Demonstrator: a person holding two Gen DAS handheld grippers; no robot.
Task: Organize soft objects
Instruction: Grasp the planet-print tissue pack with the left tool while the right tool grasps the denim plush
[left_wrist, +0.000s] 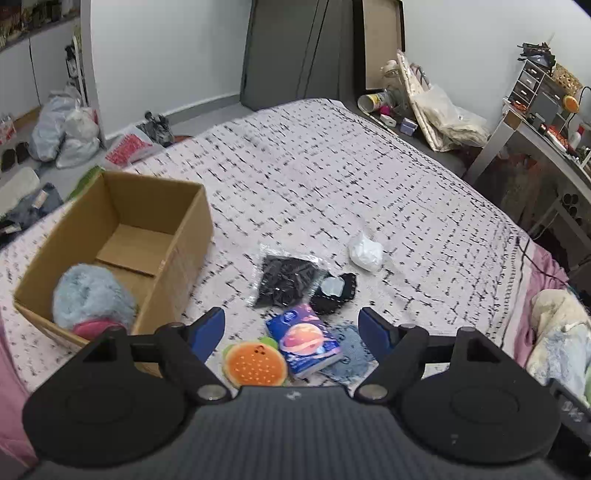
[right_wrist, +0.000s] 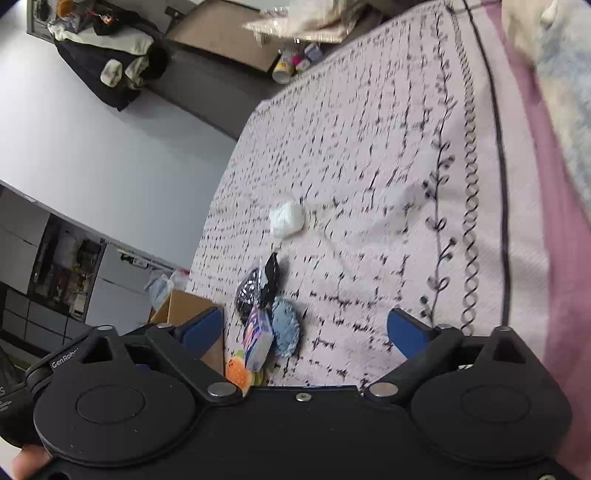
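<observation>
A cardboard box (left_wrist: 177, 236) stands on the bed at the left and holds a fluffy light-blue item (left_wrist: 90, 295) and a pink one (left_wrist: 94, 328). On the bedspread lie an orange burger-shaped pad (left_wrist: 255, 363), a blue tissue pack with a planet print (left_wrist: 304, 339), a blue knitted cloth (left_wrist: 351, 350), a clear bag of black items (left_wrist: 286, 280), a black pouch (left_wrist: 334, 291) and a white crumpled wad (left_wrist: 365, 251). My left gripper (left_wrist: 293, 325) is open and empty above the burger pad and tissue pack. My right gripper (right_wrist: 304, 326) is open and empty, tilted, near the same pile (right_wrist: 266, 325).
The bed (left_wrist: 332, 166) has a patterned white spread with a pink edge (right_wrist: 546, 221). Bags and clothes lie on the floor at the left (left_wrist: 62, 136). A desk with clutter (left_wrist: 546, 122) stands to the right. A plush heap (left_wrist: 561, 332) lies at the bed's right edge.
</observation>
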